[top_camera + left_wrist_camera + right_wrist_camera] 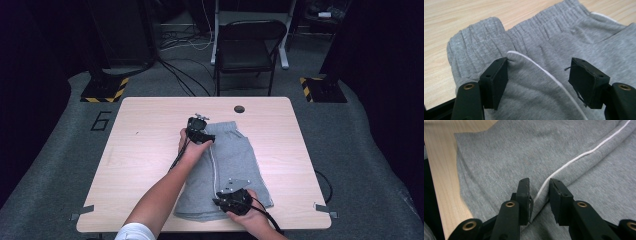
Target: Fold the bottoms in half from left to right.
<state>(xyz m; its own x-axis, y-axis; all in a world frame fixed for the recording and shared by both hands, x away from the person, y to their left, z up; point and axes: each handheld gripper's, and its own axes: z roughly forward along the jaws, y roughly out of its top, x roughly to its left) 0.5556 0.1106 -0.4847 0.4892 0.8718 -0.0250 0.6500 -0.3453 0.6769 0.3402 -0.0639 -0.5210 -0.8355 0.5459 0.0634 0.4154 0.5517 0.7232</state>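
The near left part of the shorts [230, 165] is lying hidden under the person's left forearm in the high view, and their near right corner is covered by the right hand [252, 212]. Both sets of jaw tips are too small to read there.

The shorts are lying flat on the table [145, 150], right of its middle, waistband [524, 32] at the far end, folded lengthwise along a white stripe [574, 160].

The left hand [192, 145] is reaching far across the table, holding the left gripper [539, 75] over the waistband; its jaws are standing wide apart, with cloth lying between them unpinched.

The right gripper [539, 192] is pointing down at the near end of the shorts. Its jaws are standing slightly apart, straddling the stripe without pressing it.
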